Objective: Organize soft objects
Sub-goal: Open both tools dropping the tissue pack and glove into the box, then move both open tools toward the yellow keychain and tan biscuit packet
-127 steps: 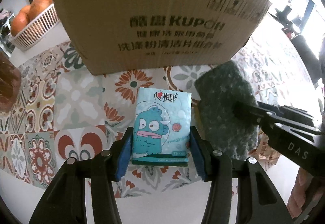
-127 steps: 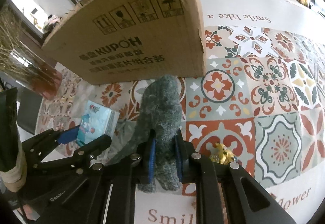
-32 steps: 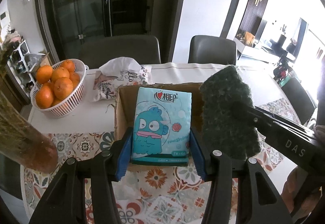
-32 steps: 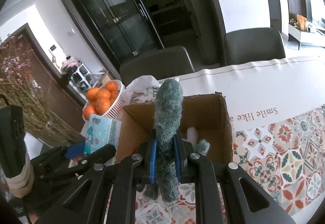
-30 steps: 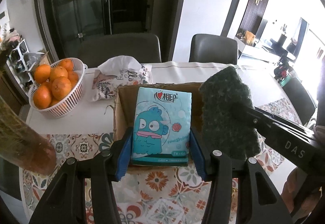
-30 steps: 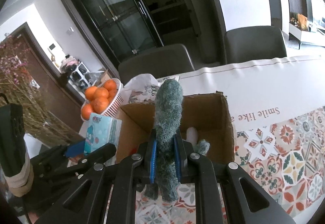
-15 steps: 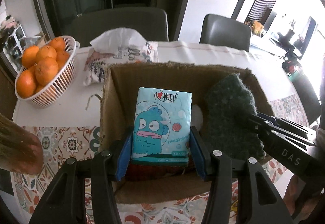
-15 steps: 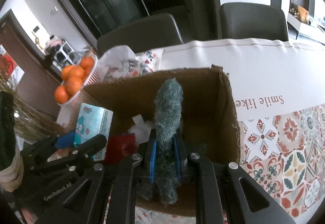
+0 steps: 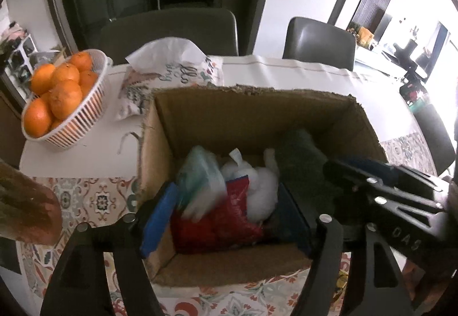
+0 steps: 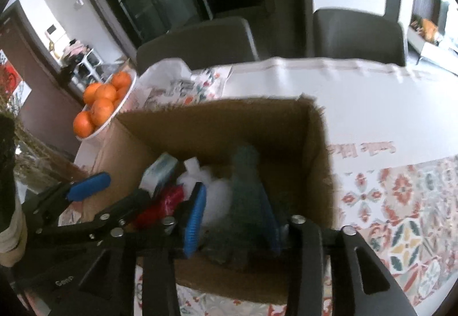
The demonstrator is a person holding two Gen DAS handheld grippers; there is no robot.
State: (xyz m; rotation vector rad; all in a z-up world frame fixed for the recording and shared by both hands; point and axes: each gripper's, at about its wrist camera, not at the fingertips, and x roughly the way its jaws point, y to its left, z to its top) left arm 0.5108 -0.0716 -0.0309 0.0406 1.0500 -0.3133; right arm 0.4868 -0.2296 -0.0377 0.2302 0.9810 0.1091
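Your left gripper (image 9: 226, 218) has its blue-padded fingers (image 9: 159, 218) spread wide, with the blurry teal tissue pack (image 9: 200, 184) loose between them over the near-left corner of the open brown cardboard box (image 9: 252, 112). Same story on your right gripper (image 10: 233, 218): fingers wide apart, and the dark green knitted cloth (image 10: 247, 201) sits between them by the box's right wall, though I can't tell if it touches either pad. It's next to a white fluffy thing (image 9: 260, 195) and a red bag (image 9: 217, 221), and past the box's far-left corner there's a white basket of oranges (image 9: 61, 95) and a printed tissue pouch (image 9: 169, 69) on the table (image 9: 300, 72).

One box (image 9: 252, 112), two chairs (image 9: 171, 29), two tools (image 9: 226, 218)
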